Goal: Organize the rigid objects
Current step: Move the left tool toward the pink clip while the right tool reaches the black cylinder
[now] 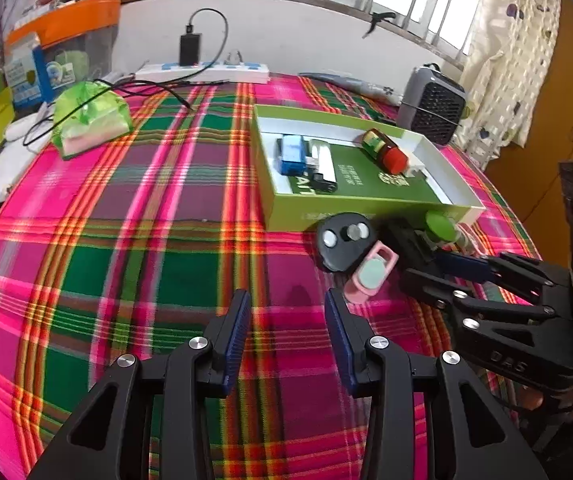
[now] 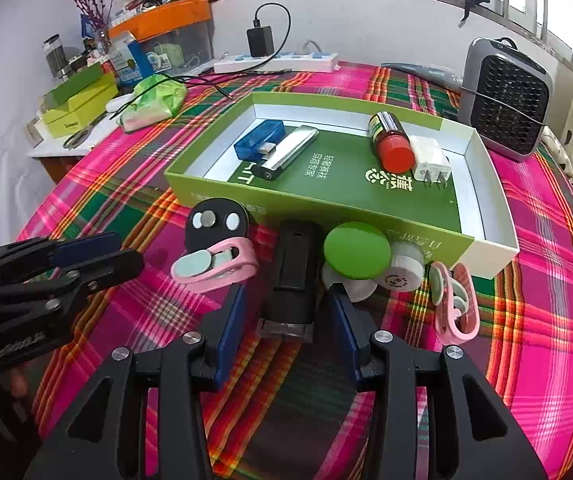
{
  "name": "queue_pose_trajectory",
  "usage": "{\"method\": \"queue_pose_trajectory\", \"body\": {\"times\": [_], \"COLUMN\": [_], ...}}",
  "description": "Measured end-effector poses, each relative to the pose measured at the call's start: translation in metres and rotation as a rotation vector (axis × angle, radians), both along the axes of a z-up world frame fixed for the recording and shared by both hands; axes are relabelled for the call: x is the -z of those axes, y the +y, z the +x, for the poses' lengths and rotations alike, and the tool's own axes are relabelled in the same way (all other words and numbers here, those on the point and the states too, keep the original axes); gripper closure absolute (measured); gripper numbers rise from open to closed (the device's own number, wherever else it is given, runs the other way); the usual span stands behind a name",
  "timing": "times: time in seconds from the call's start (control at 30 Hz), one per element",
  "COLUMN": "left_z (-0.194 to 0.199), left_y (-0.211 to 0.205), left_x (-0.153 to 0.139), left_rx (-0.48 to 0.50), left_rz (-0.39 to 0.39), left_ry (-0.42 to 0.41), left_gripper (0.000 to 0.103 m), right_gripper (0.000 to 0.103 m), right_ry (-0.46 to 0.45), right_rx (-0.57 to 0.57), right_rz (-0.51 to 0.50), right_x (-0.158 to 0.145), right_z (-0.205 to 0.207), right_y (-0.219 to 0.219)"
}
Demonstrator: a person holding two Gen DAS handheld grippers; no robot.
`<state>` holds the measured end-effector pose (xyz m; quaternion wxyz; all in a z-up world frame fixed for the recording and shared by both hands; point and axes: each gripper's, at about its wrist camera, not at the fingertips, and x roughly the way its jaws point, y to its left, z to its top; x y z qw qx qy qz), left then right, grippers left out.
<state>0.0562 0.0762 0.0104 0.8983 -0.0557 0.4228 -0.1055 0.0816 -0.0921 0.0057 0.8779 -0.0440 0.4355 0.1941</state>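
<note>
Right gripper (image 2: 286, 320) open astride black block (image 2: 294, 276), grip unclear; left gripper (image 1: 288, 328) open, empty; block's base blurred

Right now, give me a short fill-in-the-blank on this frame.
1. The green box rests on a ____ cloth.
2. The bottle in the box has a ____ cap.
3. The right claw has a ____ block between its open fingers.
4. The left claw holds ____.
Missing: plaid; red; black; nothing

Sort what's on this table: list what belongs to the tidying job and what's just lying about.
Job: green box, black block, black disc, pink clips, green-lidded jar, white bottle.
Lying about: power strip, fan heater, green bag.
</note>
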Motion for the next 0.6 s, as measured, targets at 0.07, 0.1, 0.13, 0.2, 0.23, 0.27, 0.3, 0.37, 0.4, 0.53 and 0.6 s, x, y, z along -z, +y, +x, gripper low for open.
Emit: {"method": "queue_pose_trajectory", "body": {"times": [0.07, 0.1, 0.13, 0.2, 0.23, 0.27, 0.3, 0.37, 0.4, 0.53, 0.6], "left_z": [0.0001, 0.0005, 0.0008, 0.0017, 0.0021, 0.0024, 0.0029, 0.003, 0.0032, 0.003, 0.0027], "left_y": [-0.0017, -0.002, -0.0023, -0.0012, 0.0001, 0.0018, 0.0032, 0.005, 0.0052, 0.0033, 0.0018], "left_x": [0.0011, 0.0016, 0.0021, 0.0031, 0.0037, 0.004, 0.0042, 0.0039, 0.0037, 0.0033, 0.0027], "left_rx": [0.014, 0.014, 0.012, 0.006, 0.004, 0.0, -0.002, -0.007, -0.006, 0.003, 0.011], "left_rz": [-0.009, -0.007, -0.001, -0.002, -0.008, -0.016, -0.02, -0.024, -0.025, -0.024, -0.021], "left_ry": [0.011, 0.013, 0.015, 0.022, 0.026, 0.029, 0.031, 0.03, 0.03, 0.027, 0.025], "left_gripper": [0.065, 0.065, 0.065, 0.065, 0.065, 0.065, 0.065, 0.065, 0.065, 0.065, 0.065], "right_gripper": [0.059, 0.059, 0.059, 0.059, 0.059, 0.059, 0.059, 0.059, 0.06, 0.068, 0.071], "right_ry": [-0.001, -0.001, -0.002, 0.001, 0.004, 0.002, -0.001, -0.005, -0.005, -0.009, -0.011], "right_rx": [-0.006, -0.007, -0.008, -0.013, -0.014, -0.014, -0.015, -0.019, -0.018, -0.016, -0.016], "right_rz": [0.003, 0.0, -0.003, -0.004, -0.005, -0.008, -0.012, -0.02, -0.021, -0.023, -0.026], "right_x": [-0.0002, -0.0002, -0.0002, 0.0004, 0.001, 0.0012, 0.0012, 0.0015, 0.0014, 0.0011, 0.001], "right_z": [0.0011, 0.0016, 0.002, 0.0028, 0.0033, 0.0034, 0.0036, 0.0035, 0.0039, 0.0044, 0.0045], "right_y": [0.0015, 0.0026, 0.0034, 0.005, 0.006, 0.0067, 0.0076, 0.0091, 0.0096, 0.009, 0.0088]}}
